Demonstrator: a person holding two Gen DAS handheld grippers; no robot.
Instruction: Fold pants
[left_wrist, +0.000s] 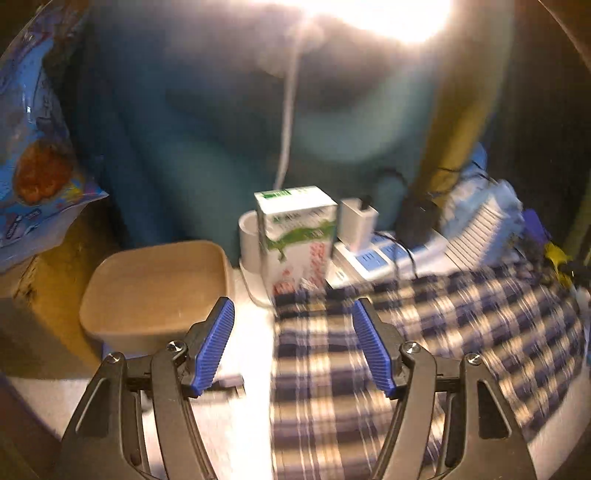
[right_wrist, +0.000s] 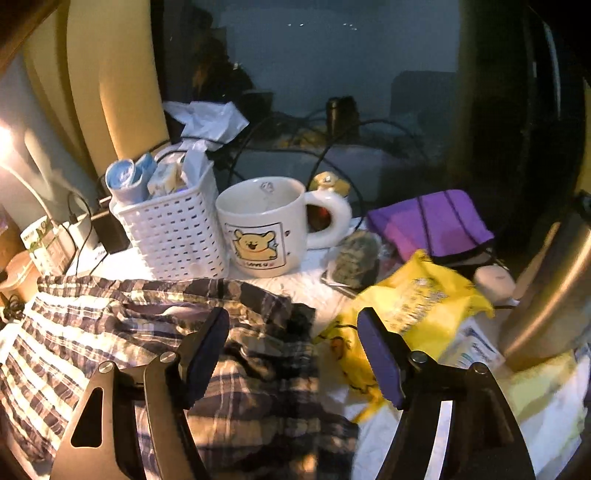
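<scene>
The plaid pants (left_wrist: 406, 332) lie spread on the white table, blue, black and cream checks, blurred by motion in the left wrist view. My left gripper (left_wrist: 293, 343) is open and empty above their left edge. In the right wrist view the pants (right_wrist: 147, 332) lie rumpled at the lower left, their right edge bunched in dark folds. My right gripper (right_wrist: 293, 350) is open and empty above that right edge.
A tan tub (left_wrist: 155, 291), a milk carton (left_wrist: 299, 236) and a power strip (left_wrist: 384, 254) stand behind the pants. A white basket (right_wrist: 173, 229), a bear mug (right_wrist: 269, 225), a yellow bag (right_wrist: 410, 306), a purple pouch (right_wrist: 432, 221) and a steel flask (right_wrist: 550, 288) crowd the right side.
</scene>
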